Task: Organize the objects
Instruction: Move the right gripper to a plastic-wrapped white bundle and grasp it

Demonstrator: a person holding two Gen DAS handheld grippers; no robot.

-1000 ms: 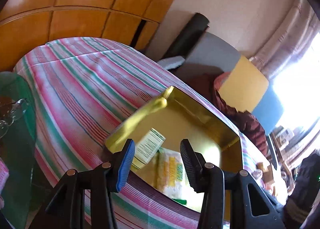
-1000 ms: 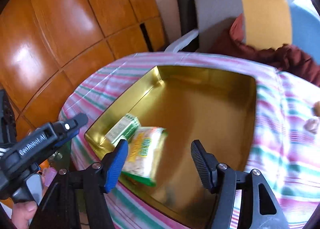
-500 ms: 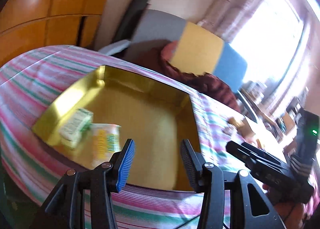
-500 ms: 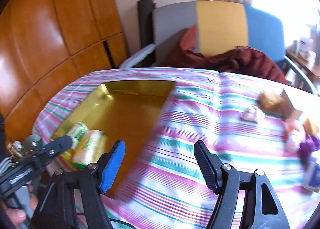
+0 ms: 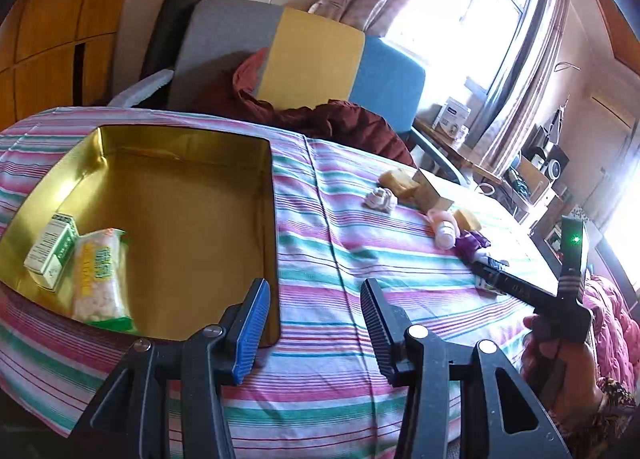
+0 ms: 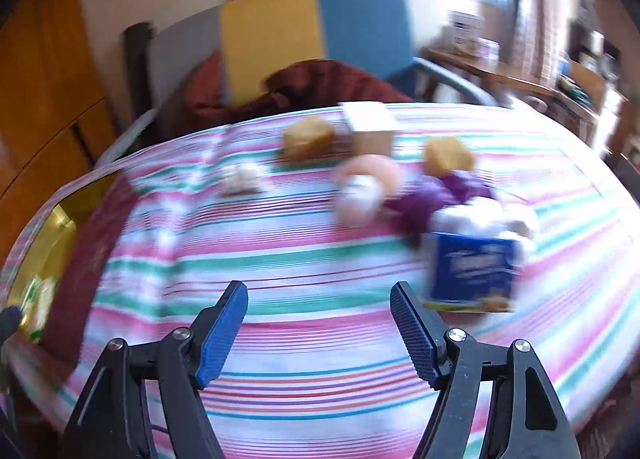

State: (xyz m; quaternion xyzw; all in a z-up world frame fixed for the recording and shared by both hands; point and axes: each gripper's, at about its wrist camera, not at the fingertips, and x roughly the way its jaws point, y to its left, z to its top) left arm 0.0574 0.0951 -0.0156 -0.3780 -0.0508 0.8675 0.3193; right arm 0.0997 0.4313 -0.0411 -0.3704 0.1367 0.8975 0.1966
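Note:
A gold tin tray [image 5: 192,139] lies on the striped cloth and holds a green-and-white box [image 5: 50,255] and a yellow snack bag [image 5: 98,275]. My left gripper [image 5: 312,311] hangs open over the cloth just right of the tray's near corner, nothing between its fingers. My right gripper [image 6: 318,323] is empty, its jaws opening, above bare stripes. Ahead of it lie a blue packet [image 6: 474,271], a purple wrapper [image 6: 436,195], a pink-and-white bottle [image 6: 362,191], two yellow sponges [image 6: 308,139], a tan box [image 6: 370,131] and a small white thing [image 6: 242,179]. The right wrist view is blurred.
A chair with grey, yellow and blue panels [image 5: 312,55] and a dark red garment [image 5: 320,119] stands behind the table. Wood panelling [image 5: 48,19] is at the left. Shelves with clutter [image 5: 540,171] sit by the window. A hand [image 5: 560,355] grips the right tool's handle.
Both grippers swung right, away from the tray. The right one now faces the loose objects, and its jaws stand wider. The left one moved off the tray's contents to its right edge.

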